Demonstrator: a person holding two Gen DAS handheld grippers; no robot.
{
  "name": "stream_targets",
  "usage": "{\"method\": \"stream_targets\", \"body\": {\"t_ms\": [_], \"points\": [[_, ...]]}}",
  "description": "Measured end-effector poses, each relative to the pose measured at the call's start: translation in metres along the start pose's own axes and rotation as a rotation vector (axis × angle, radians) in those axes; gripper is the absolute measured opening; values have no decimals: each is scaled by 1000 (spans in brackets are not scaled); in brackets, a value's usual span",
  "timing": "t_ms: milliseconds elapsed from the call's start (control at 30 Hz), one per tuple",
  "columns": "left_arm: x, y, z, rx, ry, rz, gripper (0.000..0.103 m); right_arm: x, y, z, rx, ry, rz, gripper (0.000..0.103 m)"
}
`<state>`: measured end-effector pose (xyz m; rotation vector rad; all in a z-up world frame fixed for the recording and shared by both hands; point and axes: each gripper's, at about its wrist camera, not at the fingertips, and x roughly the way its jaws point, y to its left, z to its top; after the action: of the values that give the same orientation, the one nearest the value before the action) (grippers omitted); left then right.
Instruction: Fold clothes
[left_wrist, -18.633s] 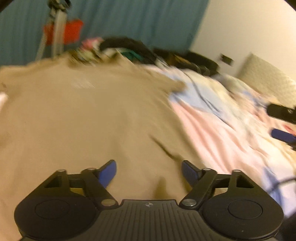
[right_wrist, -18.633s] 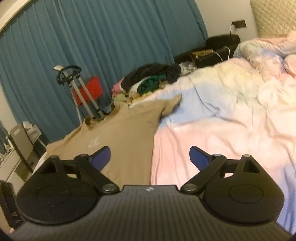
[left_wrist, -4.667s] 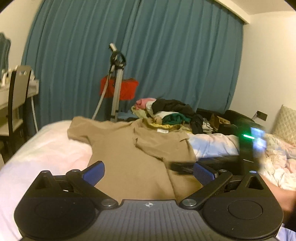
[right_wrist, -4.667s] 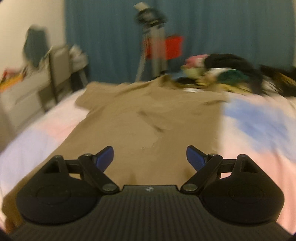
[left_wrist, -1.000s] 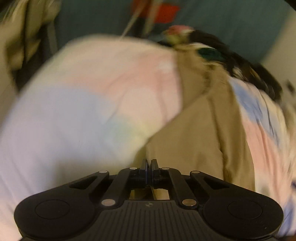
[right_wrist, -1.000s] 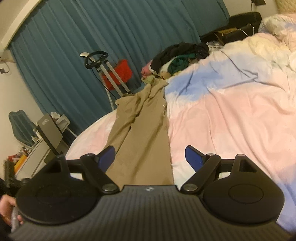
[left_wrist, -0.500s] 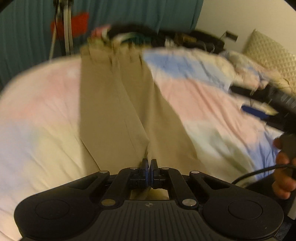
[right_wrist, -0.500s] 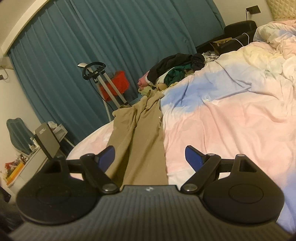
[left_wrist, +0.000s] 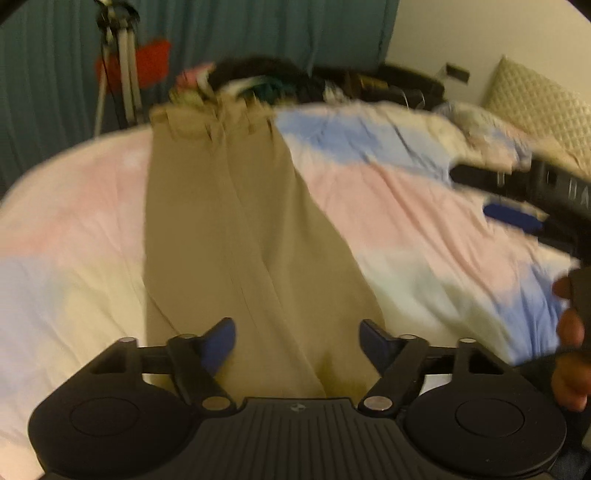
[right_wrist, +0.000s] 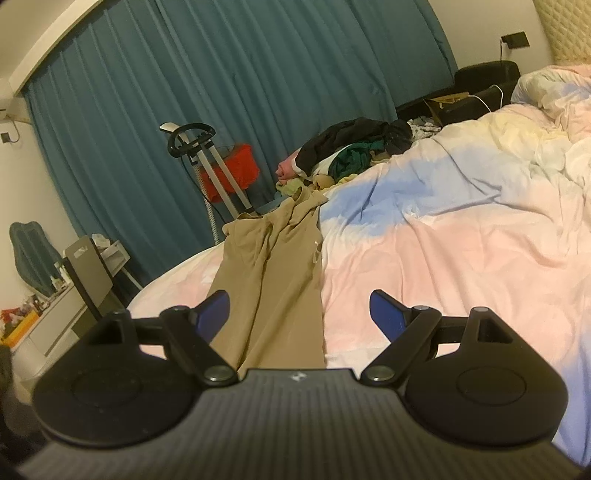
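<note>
A tan T-shirt (left_wrist: 236, 229) lies on the bed, folded lengthwise into a long narrow strip that runs away from me toward the curtain. My left gripper (left_wrist: 297, 338) is open and empty just above the strip's near end. The strip also shows in the right wrist view (right_wrist: 273, 280). My right gripper (right_wrist: 299, 310) is open and empty, held above the near end of the strip and the bedspread to its right. It shows at the right of the left wrist view (left_wrist: 517, 206), blurred.
The bed has a pink, blue and cream bedspread (right_wrist: 443, 240). A pile of dark and green clothes (right_wrist: 354, 147) lies at the far edge. A metal stand with a red bag (right_wrist: 221, 170) is by the teal curtain. A chair and desk (right_wrist: 88, 273) stand at the left.
My left gripper was shut on the shirt's near edge half a second ago and has now opened and let go. The right gripper has stayed open and hardly moved.
</note>
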<state>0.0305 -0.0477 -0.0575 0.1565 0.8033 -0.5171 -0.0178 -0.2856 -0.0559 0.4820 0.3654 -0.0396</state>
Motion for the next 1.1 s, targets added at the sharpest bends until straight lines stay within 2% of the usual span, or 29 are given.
{"method": "stream_targets", "body": {"t_ms": [167,233,300,433,633,733,900,1000,1067,1100], "points": [[-11,-14,31,3,-110,56,93,-3,2,1,-31,-19,-17,84],[-15,-20,43,5,-153,78,94,-3,2,2,-34,-25,-28,84],[-17,-26,62,-7,-214,84,98,-4,0,3,-38,-31,-46,84],[-18,-36,87,-21,-284,73,99,-3,-4,4,-44,-46,-81,84],[5,-39,88,-70,-303,69,100,1,-12,5,-36,-39,-115,84],[19,-30,78,-79,-287,89,100,8,-13,9,-40,-15,-126,84],[19,5,67,-152,-285,125,100,47,1,38,-99,33,-97,84],[15,22,62,-180,-301,165,100,94,22,60,-163,57,-62,71],[17,32,59,-194,-295,180,100,132,39,71,-227,73,-58,58],[18,37,58,-194,-296,181,100,152,48,76,-261,84,-52,55]]}}
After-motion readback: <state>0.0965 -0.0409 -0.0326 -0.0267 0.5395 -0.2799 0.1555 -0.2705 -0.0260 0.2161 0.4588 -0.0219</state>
